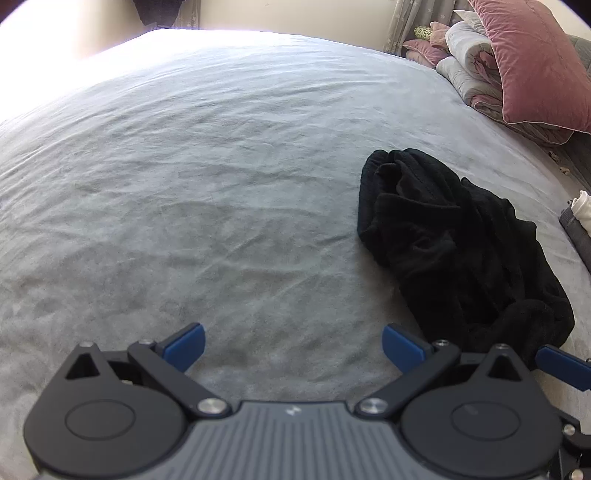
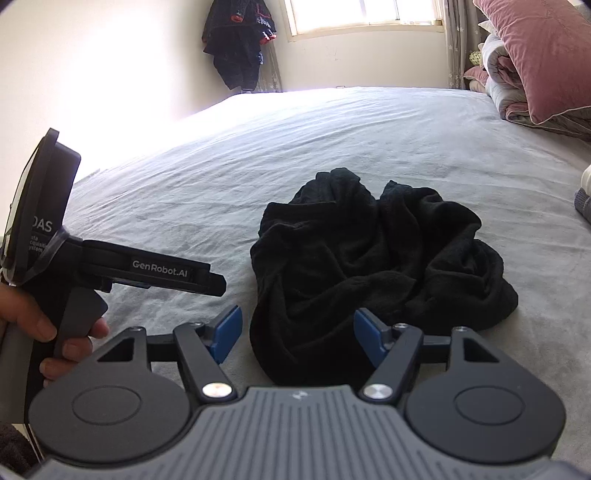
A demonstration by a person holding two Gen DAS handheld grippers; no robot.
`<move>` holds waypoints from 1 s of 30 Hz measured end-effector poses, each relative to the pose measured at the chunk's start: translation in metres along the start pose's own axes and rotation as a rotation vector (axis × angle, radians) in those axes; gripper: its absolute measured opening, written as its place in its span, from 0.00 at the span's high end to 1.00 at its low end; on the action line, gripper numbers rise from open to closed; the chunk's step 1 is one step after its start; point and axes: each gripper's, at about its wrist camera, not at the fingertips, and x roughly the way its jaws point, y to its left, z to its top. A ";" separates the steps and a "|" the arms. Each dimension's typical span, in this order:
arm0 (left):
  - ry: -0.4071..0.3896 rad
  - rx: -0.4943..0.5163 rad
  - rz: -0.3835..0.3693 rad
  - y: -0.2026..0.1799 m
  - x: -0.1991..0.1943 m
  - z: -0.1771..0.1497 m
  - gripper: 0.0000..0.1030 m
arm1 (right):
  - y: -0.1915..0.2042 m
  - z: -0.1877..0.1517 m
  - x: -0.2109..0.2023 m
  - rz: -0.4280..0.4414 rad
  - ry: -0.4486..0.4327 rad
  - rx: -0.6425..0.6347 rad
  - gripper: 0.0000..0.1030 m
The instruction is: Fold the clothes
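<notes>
- At the far left of the right wrist view, a person's hand grips the dark handle of the left tongs, whose black body carries white lettering and points out over the bed.
- In their own view the left tongs stand released, the two blue-padded fingertips wide apart with nothing between them, hovering over bare sheet.
- The wide bed with its wrinkled pale grey sheet fills most of both views.
- The crumpled black fleece garment lies in an unfolded heap on the sheet, to the right of the left tongs and just ahead of the right ones.
- The right tongs are likewise released, blue pads spread and empty; the near edge of the black garment lies between and just beyond them. Whether the pads touch the cloth cannot be told.
- A dark garment with red trim hangs in the far corner beside a bright window.
- At the far right, a dusty pink velvet pillow leans on a folded grey and pink quilt.
</notes>
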 end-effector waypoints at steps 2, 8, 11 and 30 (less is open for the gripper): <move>0.006 -0.015 -0.003 0.001 0.000 0.000 0.01 | 0.004 -0.001 0.003 0.023 0.010 -0.006 0.39; 0.015 -0.074 -0.041 0.007 0.002 0.004 0.02 | -0.003 -0.010 0.025 0.039 0.098 0.039 0.62; 0.022 -0.119 -0.109 0.009 0.001 0.005 0.06 | -0.009 -0.010 0.025 0.067 0.120 0.084 0.90; 0.024 -0.140 -0.195 0.000 0.002 0.007 0.09 | -0.004 -0.008 0.012 0.231 0.270 0.195 0.97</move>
